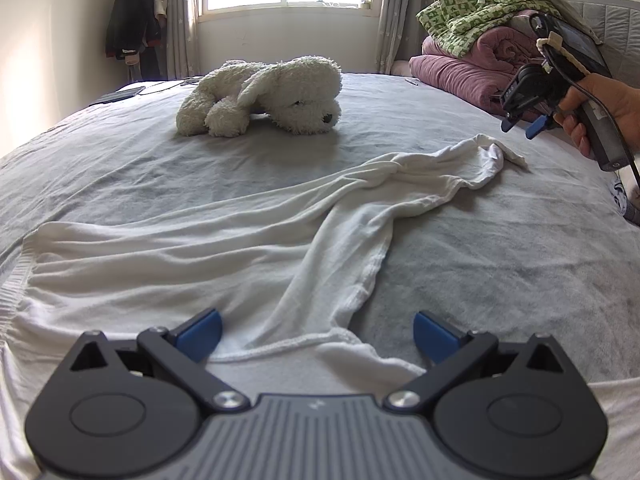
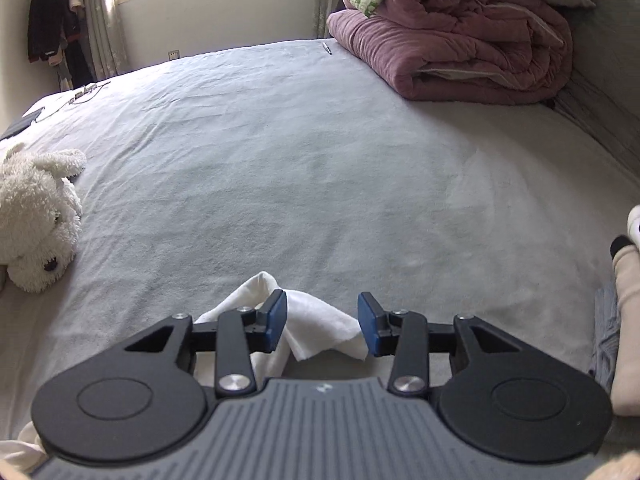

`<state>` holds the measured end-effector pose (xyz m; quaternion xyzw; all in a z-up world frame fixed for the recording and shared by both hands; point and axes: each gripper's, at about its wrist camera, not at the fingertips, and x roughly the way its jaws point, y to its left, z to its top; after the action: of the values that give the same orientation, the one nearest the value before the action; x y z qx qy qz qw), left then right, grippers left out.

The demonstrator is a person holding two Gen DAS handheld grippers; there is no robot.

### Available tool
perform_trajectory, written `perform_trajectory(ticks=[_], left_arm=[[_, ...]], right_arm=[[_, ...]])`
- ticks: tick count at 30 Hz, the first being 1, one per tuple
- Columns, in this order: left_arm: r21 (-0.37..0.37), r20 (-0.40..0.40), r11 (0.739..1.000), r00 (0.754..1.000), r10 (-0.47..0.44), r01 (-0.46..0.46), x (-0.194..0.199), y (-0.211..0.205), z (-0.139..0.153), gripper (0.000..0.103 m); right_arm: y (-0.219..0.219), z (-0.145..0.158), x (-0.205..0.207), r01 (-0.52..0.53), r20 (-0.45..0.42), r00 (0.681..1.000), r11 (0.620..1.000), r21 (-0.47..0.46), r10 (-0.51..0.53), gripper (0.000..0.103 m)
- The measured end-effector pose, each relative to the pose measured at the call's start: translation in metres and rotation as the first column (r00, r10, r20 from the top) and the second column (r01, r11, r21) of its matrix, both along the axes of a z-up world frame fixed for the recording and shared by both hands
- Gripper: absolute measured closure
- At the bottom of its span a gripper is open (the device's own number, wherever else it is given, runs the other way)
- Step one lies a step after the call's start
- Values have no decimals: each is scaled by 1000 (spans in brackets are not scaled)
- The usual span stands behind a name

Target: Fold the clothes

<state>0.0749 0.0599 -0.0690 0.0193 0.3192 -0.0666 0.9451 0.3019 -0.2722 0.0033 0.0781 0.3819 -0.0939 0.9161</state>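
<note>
A white garment (image 1: 248,248) lies spread and wrinkled on the grey bed sheet (image 1: 500,248), with one long twisted part reaching to the far right. My left gripper (image 1: 318,334) is open and empty, low over the garment's near edge. My right gripper (image 1: 520,125) hovers above the garment's far tip (image 1: 496,152), apart from it. In the right wrist view the right gripper (image 2: 322,324) is open, and the white tip (image 2: 316,326) lies on the sheet (image 2: 320,160) below and between the blue pads.
A white plush dog (image 1: 264,96) lies on the bed beyond the garment; it also shows in the right wrist view (image 2: 36,216). Folded pink and green quilts (image 1: 476,52) are stacked at the back right by the headboard. A pen (image 2: 327,48) lies near them. A tablet and cables (image 1: 120,94) lie at the far left edge.
</note>
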Motion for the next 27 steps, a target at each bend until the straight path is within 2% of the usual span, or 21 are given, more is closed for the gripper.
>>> perform_trajectory(ticks=[6, 13, 15, 18, 22, 27], left_arm=[[3, 0, 1000, 1000, 0, 0, 1, -1, -1, 1], [4, 0, 1000, 1000, -1, 1, 0, 0, -1, 1], [4, 0, 1000, 1000, -1, 1, 0, 0, -1, 1], [4, 1, 1000, 1000, -1, 1, 0, 0, -2, 1], [12, 3, 1000, 1000, -1, 1, 0, -2, -2, 0], [12, 3, 1000, 1000, -2, 2, 0, -1, -3, 0]], right_arm=[[-4, -8, -1, 11, -24, 1000, 990, 138, -7, 65], [-9, -17, -2, 27, -49, 999, 958, 285, -13, 65], [-12, -20, 1, 32, -38, 999, 961, 273, -23, 66], [-12, -21, 6, 23, -21, 1000, 969, 247, -18, 93], [-12, -21, 19, 22, 6, 1000, 986, 165, -24, 101], [-11, -17, 34, 32, 45, 998, 999, 30, -34, 101]])
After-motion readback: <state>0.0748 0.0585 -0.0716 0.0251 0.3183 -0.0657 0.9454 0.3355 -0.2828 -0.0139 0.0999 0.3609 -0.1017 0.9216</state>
